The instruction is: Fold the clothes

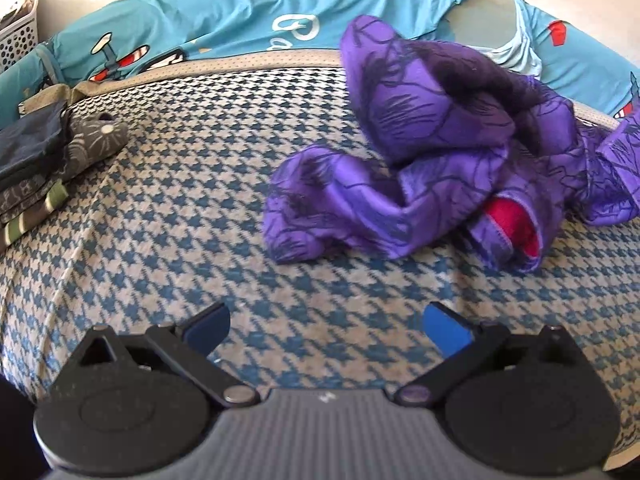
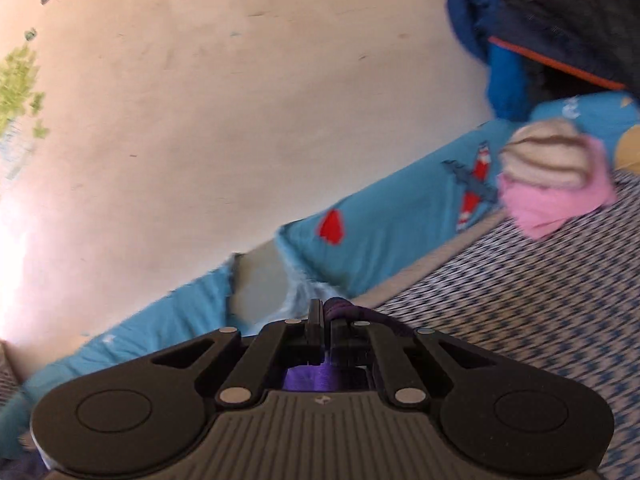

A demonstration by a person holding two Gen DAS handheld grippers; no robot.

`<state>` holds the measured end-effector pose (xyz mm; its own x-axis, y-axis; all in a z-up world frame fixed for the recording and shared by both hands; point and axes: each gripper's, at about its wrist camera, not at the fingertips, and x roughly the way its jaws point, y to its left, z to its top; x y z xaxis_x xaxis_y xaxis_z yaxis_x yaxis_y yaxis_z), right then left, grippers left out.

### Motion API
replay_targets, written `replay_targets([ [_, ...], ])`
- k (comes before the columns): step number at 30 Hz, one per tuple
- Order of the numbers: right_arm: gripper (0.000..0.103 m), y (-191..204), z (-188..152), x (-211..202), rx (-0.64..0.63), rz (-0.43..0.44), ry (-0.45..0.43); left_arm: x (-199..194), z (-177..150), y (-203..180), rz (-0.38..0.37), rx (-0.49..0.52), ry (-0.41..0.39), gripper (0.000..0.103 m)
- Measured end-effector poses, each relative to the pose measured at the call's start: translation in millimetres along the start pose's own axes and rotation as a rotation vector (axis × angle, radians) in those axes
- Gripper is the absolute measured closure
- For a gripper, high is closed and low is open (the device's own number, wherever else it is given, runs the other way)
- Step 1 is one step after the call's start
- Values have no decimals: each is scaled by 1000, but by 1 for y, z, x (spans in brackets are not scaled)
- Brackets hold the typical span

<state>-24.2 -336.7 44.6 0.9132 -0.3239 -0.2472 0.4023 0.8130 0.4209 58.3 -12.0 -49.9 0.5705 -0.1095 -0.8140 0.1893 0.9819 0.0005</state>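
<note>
- Right gripper point(image 2: 326, 320) is clamped tight with a bunch of purple fabric pinched between the jaws, and you can see more purple down in the gap behind them. Left gripper point(image 1: 326, 330) is spread wide with nothing in it, hanging over bare houndstooth bedcover point(image 1: 180, 208).
- The purple garment point(image 1: 440, 152) sits crumpled in a heap on the far right side of that cover, near the teal airplane-print sheet point(image 1: 224, 16), with one end drawn up into a peak and a red lining or inner layer point(image 1: 514, 220) peeking out low down.
- Handling guess: thin, light, floppy and a bit silky, so it'll slide and bunch rather than hold a shape. One pinch just gives a dangling clump.
- I'd grab a second point at a hem or corner with the free gripper, well away from the first pinch, then spread it flat.
- A folded stack point(image 1: 36, 168) sits at the left edge, and a pink and striped bundle point(image 2: 554, 176) is in the right view.
- Writing: big white letters on the teal sheet, too partial to read. No brand tags visible.
</note>
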Motion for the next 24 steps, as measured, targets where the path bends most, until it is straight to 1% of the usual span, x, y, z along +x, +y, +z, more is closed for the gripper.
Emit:
replay_targets([
  [3, 98, -14, 7, -3, -25, -85, -27, 1, 2, -7, -6, 7, -1, 0],
  [5, 98, -23, 11, -3, -43, -162, -43, 2, 1, -10, -7, 10, 3, 0],
  [8, 98, -40, 15, 3, -24, -262, -18, 4, -1, -14, -11, 14, 14, 0],
  [11, 95, -58, 12, 15, 33, -325, 78, 5, -2, -16, -15, 19, 22, 0],
  [13, 87, -70, 10, 21, 85, -379, 143, 4, -4, -16, -17, 18, 22, 0],
  [17, 78, -99, 10, 23, 235, -428, 203, 2, -5, -13, -20, 12, 21, 0],
  [18, 74, -106, 9, 23, 278, -439, 216, 1, -5, -13, -20, 10, 20, 0],
  [22, 67, -128, 5, 17, 440, -440, 273, 0, -5, -10, -20, 2, 19, 0],
  [23, 65, -129, 5, 17, 439, -440, 282, -1, -5, -10, -20, -1, 20, 0],
  [24, 57, -131, 5, 16, 438, -440, 291, -1, -5, -10, -21, -2, 20, 0],
])
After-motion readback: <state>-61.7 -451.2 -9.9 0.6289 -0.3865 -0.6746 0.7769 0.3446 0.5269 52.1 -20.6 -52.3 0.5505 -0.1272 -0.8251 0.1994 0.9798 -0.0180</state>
